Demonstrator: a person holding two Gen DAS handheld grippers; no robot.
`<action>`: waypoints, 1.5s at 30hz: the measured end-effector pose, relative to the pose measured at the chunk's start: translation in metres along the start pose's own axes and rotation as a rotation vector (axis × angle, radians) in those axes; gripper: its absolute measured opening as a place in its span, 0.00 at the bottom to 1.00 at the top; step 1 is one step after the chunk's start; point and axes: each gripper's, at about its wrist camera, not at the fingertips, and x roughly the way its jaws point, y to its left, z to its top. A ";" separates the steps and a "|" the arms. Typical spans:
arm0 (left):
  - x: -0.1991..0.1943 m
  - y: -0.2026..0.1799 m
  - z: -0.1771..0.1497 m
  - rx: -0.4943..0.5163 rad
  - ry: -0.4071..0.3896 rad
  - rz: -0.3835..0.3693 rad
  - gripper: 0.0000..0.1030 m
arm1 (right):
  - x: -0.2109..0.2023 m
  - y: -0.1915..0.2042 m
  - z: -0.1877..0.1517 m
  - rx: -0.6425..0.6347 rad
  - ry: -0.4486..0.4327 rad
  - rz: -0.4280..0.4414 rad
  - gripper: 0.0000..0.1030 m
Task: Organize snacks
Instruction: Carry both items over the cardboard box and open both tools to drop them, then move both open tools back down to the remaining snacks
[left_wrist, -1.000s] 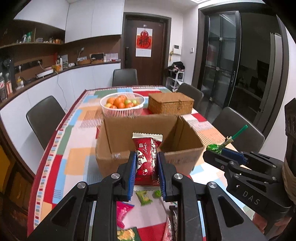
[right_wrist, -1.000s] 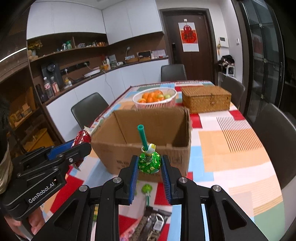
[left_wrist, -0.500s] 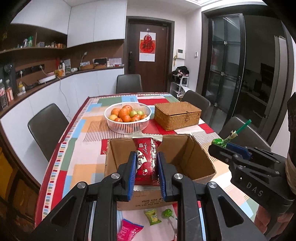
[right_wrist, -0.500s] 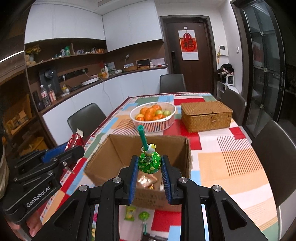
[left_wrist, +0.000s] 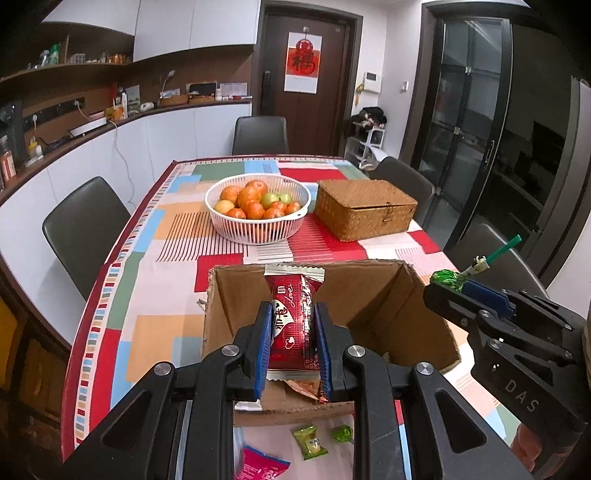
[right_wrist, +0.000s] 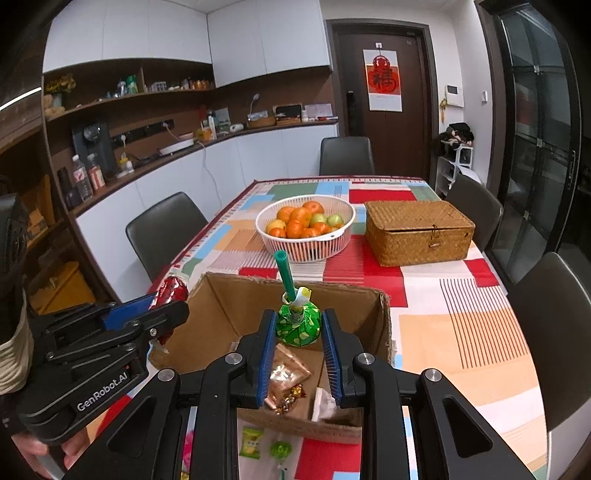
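White basket of fruit beside a lidded wicker box, patchwork tablecloth, dark chairs, red door hanging

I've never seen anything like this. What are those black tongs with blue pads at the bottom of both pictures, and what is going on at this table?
There is no robot here: a person holds a hand-operated gripper in each hand, and each carries a wide-angle camera looking forward along its jaws. One picture comes from the left gripper, the other from the right gripper; each tool also shows at the edge of the other's view.

The left one is shut on a red snack packet. The right one is shut on a green-wrapped lollipop with a green stick. Both are held above an open cardboard box that already has a few snacks inside.

Also on the patchwork tablecloth: a white fruit basket, a closed wicker box, and small loose candies in front of the cardboard box.
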 end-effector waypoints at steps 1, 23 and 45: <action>0.003 0.001 0.002 0.001 0.006 0.003 0.23 | 0.003 0.000 0.001 0.000 0.005 -0.002 0.25; -0.078 0.004 -0.053 0.081 -0.086 0.062 0.54 | -0.043 0.023 -0.048 -0.033 -0.017 0.029 0.39; -0.090 0.020 -0.170 0.175 0.062 0.111 0.68 | -0.050 0.044 -0.142 0.003 0.131 -0.030 0.56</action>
